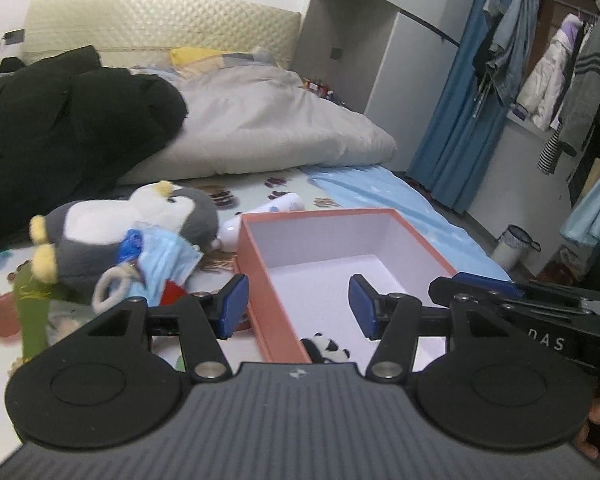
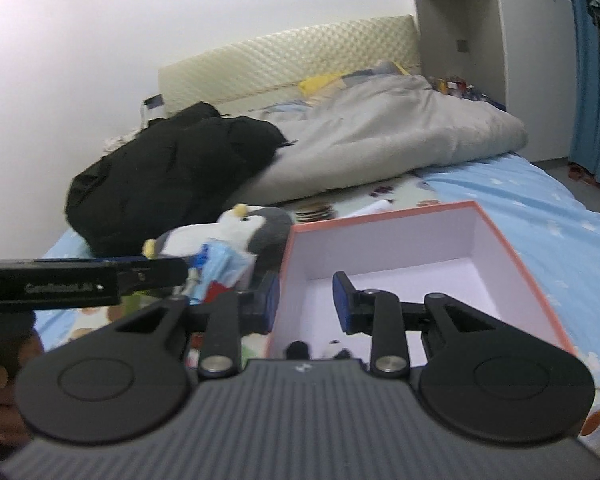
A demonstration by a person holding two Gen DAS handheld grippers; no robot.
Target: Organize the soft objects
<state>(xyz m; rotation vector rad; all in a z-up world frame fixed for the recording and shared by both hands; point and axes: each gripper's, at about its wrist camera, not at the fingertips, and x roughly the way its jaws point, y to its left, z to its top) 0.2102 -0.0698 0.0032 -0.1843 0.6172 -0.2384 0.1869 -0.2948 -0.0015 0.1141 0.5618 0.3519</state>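
A pink box [image 1: 260, 304] with white inside walls sits open on the bed [image 1: 380, 188]. A small panda toy [image 1: 328, 348] lies in the near corner of the box, partly hidden by the gripper body.

The left gripper [image 1: 298, 306] is above the near left wall of the box. Its blue pads [image 1: 236, 304] are apart, one outside the box and one over the inside. Nothing is between them but the box wall below. The right gripper [image 2: 305, 302] is also above that wall. Its fingers are a little apart and hold nothing. In the right wrist view the panda toy [image 2: 334, 350] peeks out just over the gripper body.

A plush penguin [image 1: 140, 220] lies just left of the box, on the printed sheet. A blue face mask [image 1: 168, 256] rests against its near side. A white bottle [image 1: 260, 216] lies just past the far left corner of the box.

Far on the bed are a black coat [image 1: 60, 128] on the left and a gray quilt [image 1: 268, 128] beside it. Clothes [image 1: 540, 72] hang at the far right by a blue curtain [image 1: 452, 128].
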